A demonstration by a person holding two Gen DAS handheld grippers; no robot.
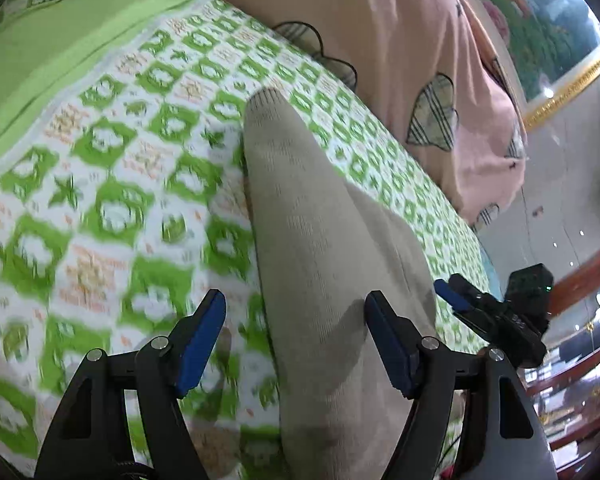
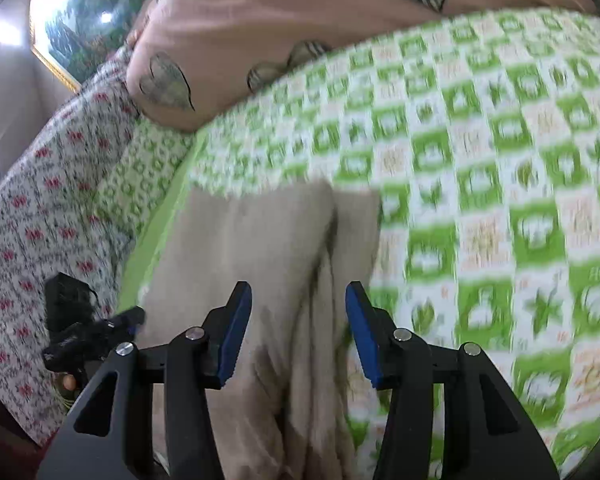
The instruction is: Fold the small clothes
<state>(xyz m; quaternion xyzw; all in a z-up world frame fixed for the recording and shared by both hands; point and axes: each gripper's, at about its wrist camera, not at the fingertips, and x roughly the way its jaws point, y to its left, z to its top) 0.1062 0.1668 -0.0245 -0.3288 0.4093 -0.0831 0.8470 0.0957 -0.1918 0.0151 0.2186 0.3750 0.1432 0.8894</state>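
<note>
Left wrist view: a beige knitted garment (image 1: 320,240) is being shown lying lengthwise on a green-and-white checked bedsheet (image 1: 112,184), its narrow end pointing away from the camera. The left gripper (image 1: 296,312) is being held over the near part of the garment with its jaws spread apart; the blue pads (image 1: 198,340) are not being pressed on the fabric, and nothing is being gripped. The right gripper (image 1: 472,304) is being seen at the right edge of the garment.

Right wrist view: the same garment (image 2: 260,248) is being shown in loose folds near the edge of the bedsheet (image 2: 480,160). The right gripper (image 2: 298,300) is being held above it with jaws parted, no fabric being clamped. A pink blanket with plaid heart patches (image 2: 228,40) is being seen beyond the sheet, a red-flowered cloth (image 2: 40,208) to the left, and a gold-framed picture (image 2: 72,20) on the wall.
</note>
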